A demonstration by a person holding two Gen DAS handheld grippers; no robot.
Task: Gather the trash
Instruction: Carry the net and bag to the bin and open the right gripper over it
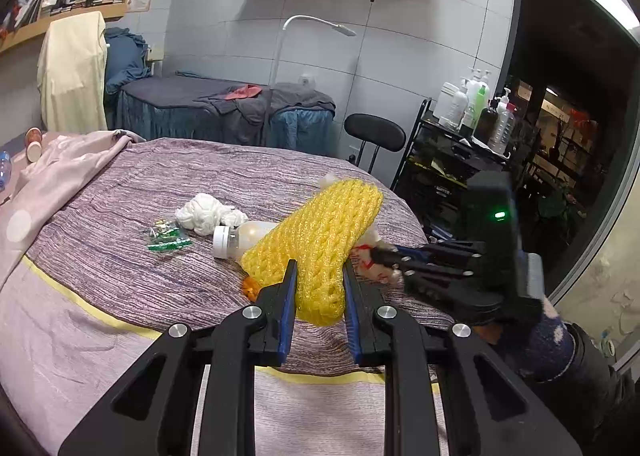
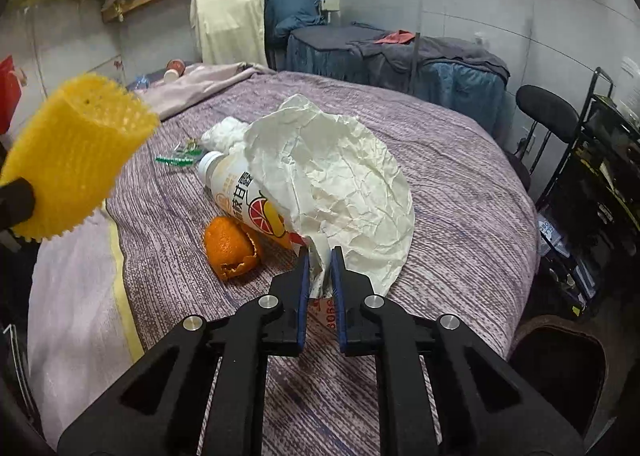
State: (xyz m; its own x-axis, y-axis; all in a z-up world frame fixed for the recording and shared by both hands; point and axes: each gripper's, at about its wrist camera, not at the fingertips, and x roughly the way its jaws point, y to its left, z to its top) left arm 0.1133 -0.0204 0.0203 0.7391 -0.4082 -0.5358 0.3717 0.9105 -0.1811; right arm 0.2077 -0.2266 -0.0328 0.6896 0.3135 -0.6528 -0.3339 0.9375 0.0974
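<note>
Left gripper (image 1: 320, 276): I am holding it clamped on the yellow foam fruit net (image 1: 320, 240), its blue pads pressing the net's narrow lower end, the net lifted above the bed.

Right gripper (image 2: 320, 256): I am pinching the near corner of the crumpled white paper wrapper (image 2: 340, 179) between nearly closed fingers; red print is showing on the paper between the pads.

Landmark: the drink bottle (image 2: 244, 191), white cap, grapefruit label, lying on its side on the purple striped bedspread (image 2: 460, 183).

- Paper wrapper: draping over the bottle's base end, spreading to the bottle's right.
- Orange peel (image 2: 232, 248): lying against the bottle's near side, touching it.
- Wadded white tissue (image 2: 228, 131): sitting just beyond the bottle's cap.
- Green-and-clear plastic wrapper (image 2: 178, 157): lying flat, just left of the cap.
- Foam net, from the right wrist view: hanging well to the bottle's left, off the bedspread.
- Paper cup (image 2: 174, 69): lying far beyond the bottle, near the pink sheet (image 2: 200, 83).
</note>
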